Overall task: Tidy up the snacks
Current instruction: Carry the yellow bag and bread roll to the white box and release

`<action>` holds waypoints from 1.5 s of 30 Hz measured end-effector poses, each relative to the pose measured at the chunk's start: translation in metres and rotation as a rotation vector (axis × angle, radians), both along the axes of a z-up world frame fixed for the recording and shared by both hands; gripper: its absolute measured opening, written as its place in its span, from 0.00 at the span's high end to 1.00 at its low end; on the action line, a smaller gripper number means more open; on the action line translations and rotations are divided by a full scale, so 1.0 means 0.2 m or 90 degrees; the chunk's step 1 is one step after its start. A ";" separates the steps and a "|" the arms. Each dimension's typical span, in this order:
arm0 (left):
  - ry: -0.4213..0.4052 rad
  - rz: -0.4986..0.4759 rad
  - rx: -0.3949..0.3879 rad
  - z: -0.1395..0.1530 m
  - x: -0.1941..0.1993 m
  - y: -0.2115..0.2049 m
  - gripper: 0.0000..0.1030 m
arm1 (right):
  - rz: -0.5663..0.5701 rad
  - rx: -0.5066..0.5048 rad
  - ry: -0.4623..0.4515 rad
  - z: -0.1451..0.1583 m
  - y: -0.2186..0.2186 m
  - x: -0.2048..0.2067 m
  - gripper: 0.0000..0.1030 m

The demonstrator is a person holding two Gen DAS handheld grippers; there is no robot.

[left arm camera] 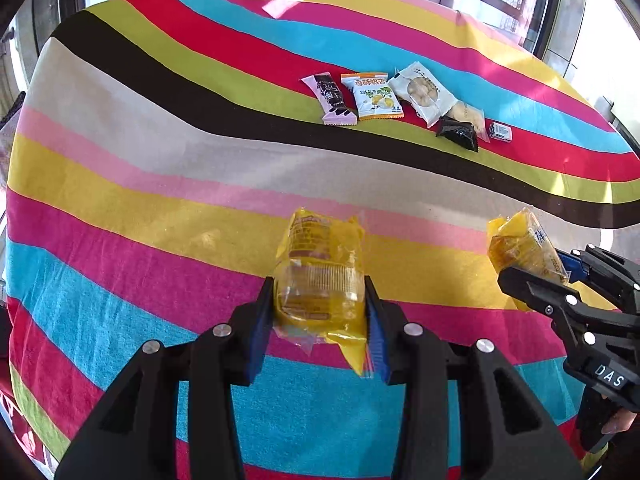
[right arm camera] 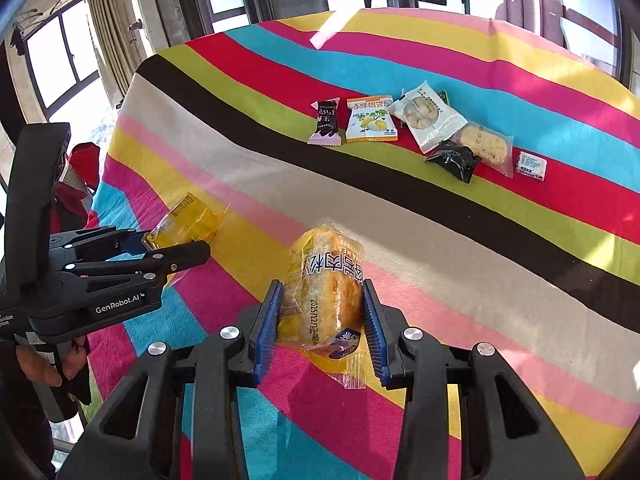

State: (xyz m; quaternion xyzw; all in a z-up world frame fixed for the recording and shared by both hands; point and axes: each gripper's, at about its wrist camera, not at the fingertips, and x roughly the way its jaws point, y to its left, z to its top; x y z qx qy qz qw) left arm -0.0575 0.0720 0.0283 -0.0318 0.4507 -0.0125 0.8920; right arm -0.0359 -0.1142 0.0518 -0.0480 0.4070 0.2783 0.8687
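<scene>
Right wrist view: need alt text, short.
The right gripper clamps a yellow-wrapped round pastry above a rainbow-striped tablecloth. At left, the left gripper holds a second yellow snack packet. Six small wrapped snacks lie in a row across the far stripes.

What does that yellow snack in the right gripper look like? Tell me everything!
The yellow snack is a round golden-brown cake sealed in crinkly clear-and-yellow plastic with blue printing and a date stamp. It is pinched upright between the right gripper's two blue ridged pads, lifted above the striped tablecloth. Only the pads touch it. Its crimped end hangs down.
</scene>
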 end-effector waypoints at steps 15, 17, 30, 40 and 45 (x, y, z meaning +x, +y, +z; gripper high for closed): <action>-0.007 0.103 -0.032 0.01 -0.35 0.46 0.60 | 0.142 0.002 0.018 -0.03 0.56 -0.19 0.62; -0.007 0.117 -0.035 0.00 -0.39 0.51 0.60 | 0.156 0.007 0.025 -0.04 0.62 -0.21 0.62; -0.007 0.189 -0.029 -0.01 -0.65 0.75 0.60 | 0.259 0.023 0.060 -0.03 0.90 -0.40 0.62; 0.007 0.229 -0.021 -0.04 -0.84 0.89 0.59 | 0.336 0.010 0.072 -0.05 1.07 -0.57 0.62; 0.012 0.263 -0.030 -0.02 -1.00 0.96 0.59 | 0.387 0.006 0.079 -0.07 1.16 -0.70 0.62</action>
